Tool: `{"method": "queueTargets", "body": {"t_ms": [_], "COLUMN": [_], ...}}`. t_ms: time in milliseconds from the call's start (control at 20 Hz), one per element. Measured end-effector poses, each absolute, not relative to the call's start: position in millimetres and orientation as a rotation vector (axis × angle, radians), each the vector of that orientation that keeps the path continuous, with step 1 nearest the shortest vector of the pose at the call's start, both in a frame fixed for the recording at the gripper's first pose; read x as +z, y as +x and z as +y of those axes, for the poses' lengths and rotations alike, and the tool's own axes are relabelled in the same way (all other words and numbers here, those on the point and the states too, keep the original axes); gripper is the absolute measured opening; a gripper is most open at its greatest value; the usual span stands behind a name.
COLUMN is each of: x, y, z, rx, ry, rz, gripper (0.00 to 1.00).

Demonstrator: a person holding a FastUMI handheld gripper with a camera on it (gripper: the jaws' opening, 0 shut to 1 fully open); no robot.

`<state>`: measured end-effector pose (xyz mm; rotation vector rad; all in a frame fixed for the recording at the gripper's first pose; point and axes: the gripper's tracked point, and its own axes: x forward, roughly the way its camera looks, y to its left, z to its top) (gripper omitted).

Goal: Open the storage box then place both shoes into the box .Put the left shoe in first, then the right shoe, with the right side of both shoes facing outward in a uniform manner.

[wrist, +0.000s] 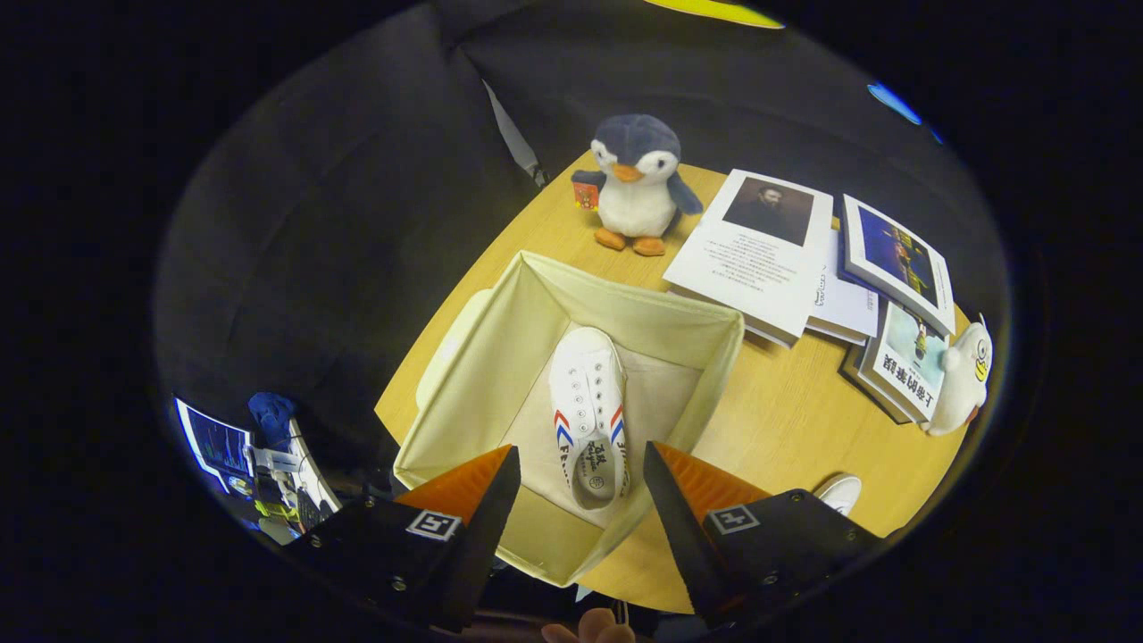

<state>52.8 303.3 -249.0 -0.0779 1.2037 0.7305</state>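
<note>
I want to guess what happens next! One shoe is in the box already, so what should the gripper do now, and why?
Probably swing toward the second shoe on the table, beside the box. One white shoe already lies inside, and the gripper hangs above it with jaws open, holding nothing, so the other shoe comes next.

Far side of a wooden table [786, 420]: plush penguin [636, 183] standing upright, small red tag [586, 195] at its wing. Right of it, books overlapping in a loose spread: one white-covered with a portrait [755, 254], another with a blue picture [897, 263], a third nearer with a pale cover [906, 362]. Far right, a white plush toy [963, 379] touching that third book. Near left, below table level, a lit screen [214, 444].
</note>
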Motion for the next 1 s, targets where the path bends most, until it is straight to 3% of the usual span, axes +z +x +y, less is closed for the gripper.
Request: {"method": "queueTargets", "body": {"t_ms": [400,1000], "x": [-210.9,-231.4], "y": [53.3,40.7], "z": [225.8,89.8], "rx": [0.668,0.470], "ry": [0.021,0.110], "rz": [1.115,1.120], "gripper": [0.85,0.86]}}
